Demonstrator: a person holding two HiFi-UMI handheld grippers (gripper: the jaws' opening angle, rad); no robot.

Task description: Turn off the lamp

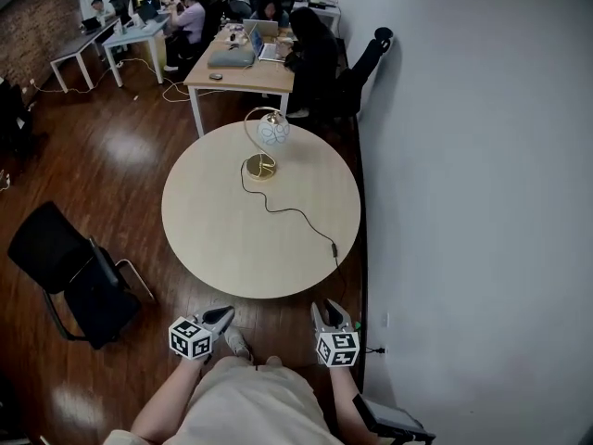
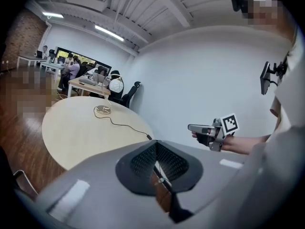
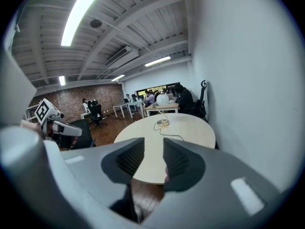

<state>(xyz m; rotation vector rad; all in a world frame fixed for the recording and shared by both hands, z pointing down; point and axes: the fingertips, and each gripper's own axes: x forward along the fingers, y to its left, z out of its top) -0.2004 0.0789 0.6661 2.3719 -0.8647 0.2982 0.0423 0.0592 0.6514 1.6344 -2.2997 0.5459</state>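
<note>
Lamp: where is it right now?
In the head view the lamp stands at the far edge of the round table, in front of the wooden desk; its cord runs toward the table's right edge.

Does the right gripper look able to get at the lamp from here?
Probably not yet. The lamp stands on the far side of the round table, while the right gripper hangs off the near edge; nothing blocks the way, only the cord lies between.

Gold lamp [image 1: 271, 134] (white globe) upright
</note>
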